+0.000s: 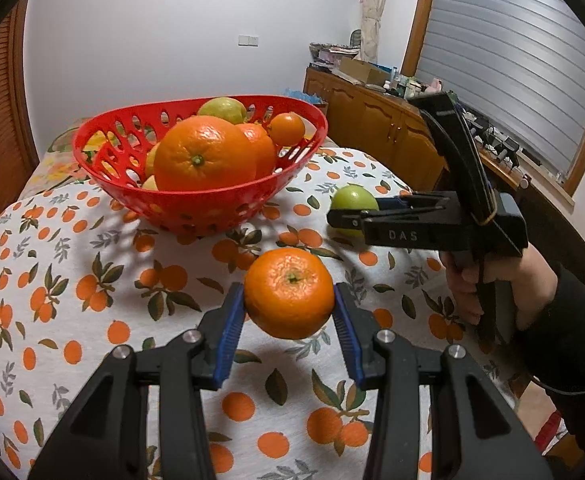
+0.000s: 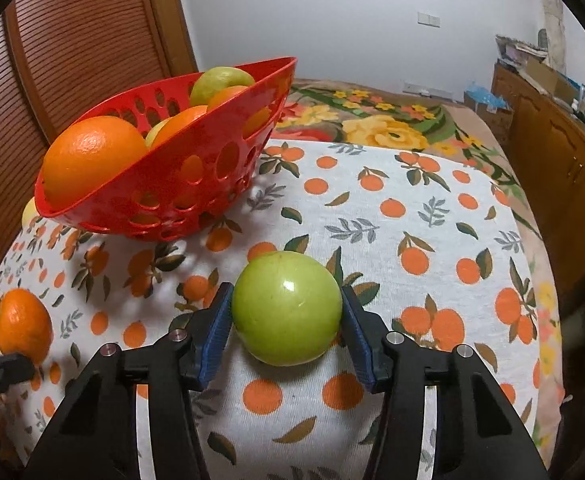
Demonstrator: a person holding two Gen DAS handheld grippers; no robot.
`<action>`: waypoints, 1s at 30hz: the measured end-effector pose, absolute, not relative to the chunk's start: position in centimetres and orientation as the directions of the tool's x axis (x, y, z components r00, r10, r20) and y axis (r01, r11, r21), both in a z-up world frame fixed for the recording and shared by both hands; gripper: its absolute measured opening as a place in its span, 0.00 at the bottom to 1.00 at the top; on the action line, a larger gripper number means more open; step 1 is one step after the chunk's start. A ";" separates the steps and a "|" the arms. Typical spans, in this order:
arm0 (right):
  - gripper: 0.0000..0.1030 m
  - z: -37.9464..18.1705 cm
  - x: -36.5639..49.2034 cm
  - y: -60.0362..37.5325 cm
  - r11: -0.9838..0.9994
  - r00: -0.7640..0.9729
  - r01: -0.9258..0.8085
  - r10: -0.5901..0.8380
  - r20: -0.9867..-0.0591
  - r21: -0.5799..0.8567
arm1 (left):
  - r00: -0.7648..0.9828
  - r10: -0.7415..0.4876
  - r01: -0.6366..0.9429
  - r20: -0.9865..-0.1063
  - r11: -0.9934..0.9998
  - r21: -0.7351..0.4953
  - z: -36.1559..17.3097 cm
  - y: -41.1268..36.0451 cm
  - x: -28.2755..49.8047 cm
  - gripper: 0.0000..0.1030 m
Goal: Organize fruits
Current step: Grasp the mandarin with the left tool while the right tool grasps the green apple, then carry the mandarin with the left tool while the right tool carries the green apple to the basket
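A counter under a cloth printed with oranges and leaves is carrying everything here. Toward its far left side a red basket with oval cut-outs is sitting, piled with fruit: a big orange is lying at the front, more oranges are crowding behind it, and a yellow-green fruit is poking up at the back; whether that one is a lemon or a pale apple is hard to tell.

To the right, a hand in a dark sleeve is holding the right claw by its grip, pointing it down toward the cloth. Its blue pads are flanking a green apple, which is resting on the cloth well to the right of the basket; the left pad is lying against the skin, while the right pad looks to be just touching it, so the claw seems to be closing on the apple without lifting it.

Nearer the front edge, the left claw is clamping a mandarin between its pads, both pressed to its sides. The mandarin is hanging clear of the cloth, its shadow falling below it, in front of the basket.
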State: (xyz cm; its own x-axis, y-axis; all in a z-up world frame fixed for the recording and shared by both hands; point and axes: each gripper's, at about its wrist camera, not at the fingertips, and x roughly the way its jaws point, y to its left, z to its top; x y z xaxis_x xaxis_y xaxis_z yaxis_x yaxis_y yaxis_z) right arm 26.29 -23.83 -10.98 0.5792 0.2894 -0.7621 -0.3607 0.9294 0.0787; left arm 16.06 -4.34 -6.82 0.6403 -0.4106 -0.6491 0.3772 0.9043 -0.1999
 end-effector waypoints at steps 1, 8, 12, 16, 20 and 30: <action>0.52 -10.7 25.9 -24.0 0.928 0.582 -0.361 0.297 -0.757 0.087 | 0.643 -0.411 0.376 -0.647 0.905 -0.200 -6.7 -4.2 16.0 0.42; 0.52 -7.9 23.4 -24.2 0.912 0.612 -0.389 0.360 -0.704 0.129 | 0.671 -0.407 0.370 -0.620 0.908 -0.196 -4.8 -3.1 15.4 0.42; 0.52 -5.8 22.0 -24.0 0.902 0.636 -0.412 0.386 -0.669 0.129 | 0.690 -0.401 0.364 -0.603 0.912 -0.189 -3.6 -2.4 15.3 0.42; 0.52 -3.5 20.8 -23.6 0.891 0.657 -0.435 0.412 -0.631 0.129 | 0.706 -0.394 0.360 -0.589 0.915 -0.180 -2.6 -1.9 15.2 0.42; 0.52 -1.5 20.1 -22.8 0.880 0.674 -0.461 0.434 -0.598 0.118 | 0.718 -0.384 0.352 -0.581 0.920 -0.175 -2.0 -1.4 15.3 0.42; 0.52 1.1 20.6 -20.3 0.851 0.683 -0.517 0.477 -0.553 0.095 | 0.745 -0.339 0.307 -0.575 0.939 -0.155 -1.0 1.1 17.5 0.42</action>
State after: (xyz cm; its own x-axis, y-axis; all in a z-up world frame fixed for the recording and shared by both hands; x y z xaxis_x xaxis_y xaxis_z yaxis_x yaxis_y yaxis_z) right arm 20.64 -20.26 1.08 0.6830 0.4771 -0.5531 -0.5172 0.8506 0.0951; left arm 17.55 1.06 -1.03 0.7446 -0.3388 -0.5751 0.3073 0.9389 -0.1552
